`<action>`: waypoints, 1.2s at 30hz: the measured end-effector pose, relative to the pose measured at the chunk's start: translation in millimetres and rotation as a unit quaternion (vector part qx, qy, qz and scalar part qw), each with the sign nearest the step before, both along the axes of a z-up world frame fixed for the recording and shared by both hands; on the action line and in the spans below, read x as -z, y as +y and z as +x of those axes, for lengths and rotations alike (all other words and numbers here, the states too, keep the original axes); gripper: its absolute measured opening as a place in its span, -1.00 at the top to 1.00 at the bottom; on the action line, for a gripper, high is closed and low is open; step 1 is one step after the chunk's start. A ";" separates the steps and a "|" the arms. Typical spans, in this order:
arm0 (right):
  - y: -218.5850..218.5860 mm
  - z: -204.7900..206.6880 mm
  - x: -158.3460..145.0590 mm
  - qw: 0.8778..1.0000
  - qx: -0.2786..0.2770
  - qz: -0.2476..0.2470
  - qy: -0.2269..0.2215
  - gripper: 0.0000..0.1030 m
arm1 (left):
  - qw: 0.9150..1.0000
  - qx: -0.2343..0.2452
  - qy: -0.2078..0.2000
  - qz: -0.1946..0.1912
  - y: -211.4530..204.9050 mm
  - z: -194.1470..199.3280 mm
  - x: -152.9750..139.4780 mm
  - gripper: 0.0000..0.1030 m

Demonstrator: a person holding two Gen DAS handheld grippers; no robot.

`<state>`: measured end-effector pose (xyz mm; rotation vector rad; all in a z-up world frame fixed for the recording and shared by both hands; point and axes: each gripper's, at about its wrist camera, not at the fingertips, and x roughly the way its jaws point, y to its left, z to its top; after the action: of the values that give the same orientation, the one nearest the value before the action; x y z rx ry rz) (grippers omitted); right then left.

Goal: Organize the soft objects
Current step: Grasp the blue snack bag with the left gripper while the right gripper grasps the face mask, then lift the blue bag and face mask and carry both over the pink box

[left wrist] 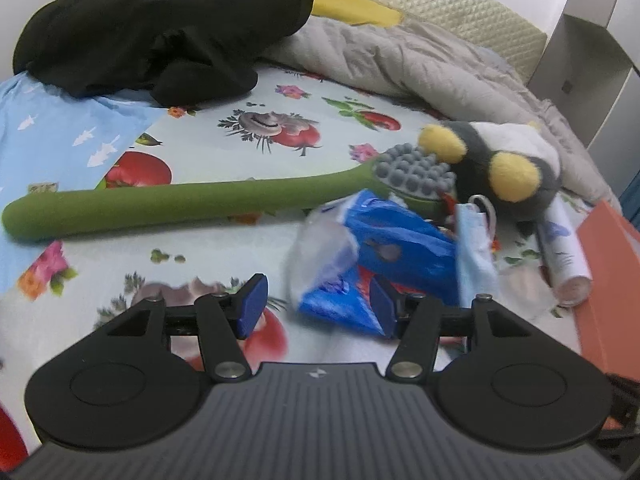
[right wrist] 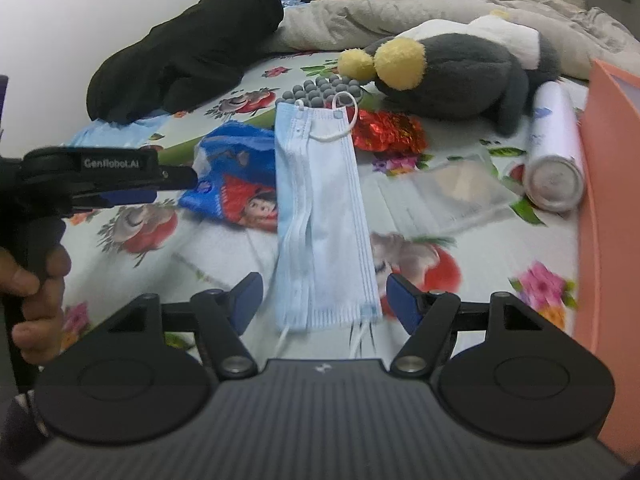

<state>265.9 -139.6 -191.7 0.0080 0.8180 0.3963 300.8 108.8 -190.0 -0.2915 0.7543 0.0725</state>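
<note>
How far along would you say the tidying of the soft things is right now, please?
Barely started. Nothing looks sorted: the plush toy, black garment and blue packet lie loose on the bed. In hand: the open right gripper straddles the face mask, ungripped. Everything remains.

Pale blue mask (right wrist: 324,216), fruit-print cloth (right wrist: 440,280)
</note>
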 end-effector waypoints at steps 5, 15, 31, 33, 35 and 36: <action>9.1 22.3 13.2 1.000 -0.004 -0.003 0.005 -0.37 | 1.000 -0.003 0.007 -0.012 11.6 16.2 13.1 -0.23; 16.3 35.6 16.6 0.999 -0.030 -0.002 0.011 0.51 | 0.998 0.010 0.002 -0.056 16.3 27.6 23.9 -0.10; 0.6 1.5 -22.0 1.000 -0.002 -0.011 -0.015 0.78 | 0.997 -0.026 -0.024 -0.067 12.8 -13.3 -10.1 0.73; -2.1 -6.4 -25.7 1.000 0.001 -0.016 -0.018 0.78 | 0.997 -0.037 -0.030 -0.063 11.6 -27.0 -14.8 0.73; -5.9 -14.2 -28.0 1.000 0.008 -0.020 -0.018 0.78 | 0.995 -0.048 -0.035 -0.074 11.4 -40.8 -17.2 0.74; -6.6 -17.0 -27.8 1.000 0.012 -0.022 -0.016 0.78 | 0.995 -0.051 -0.035 -0.079 11.5 -47.5 -18.1 0.74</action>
<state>249.0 -146.2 -163.8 -0.0289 0.7934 0.3549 253.2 120.3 -171.9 -0.4815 0.6758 0.0992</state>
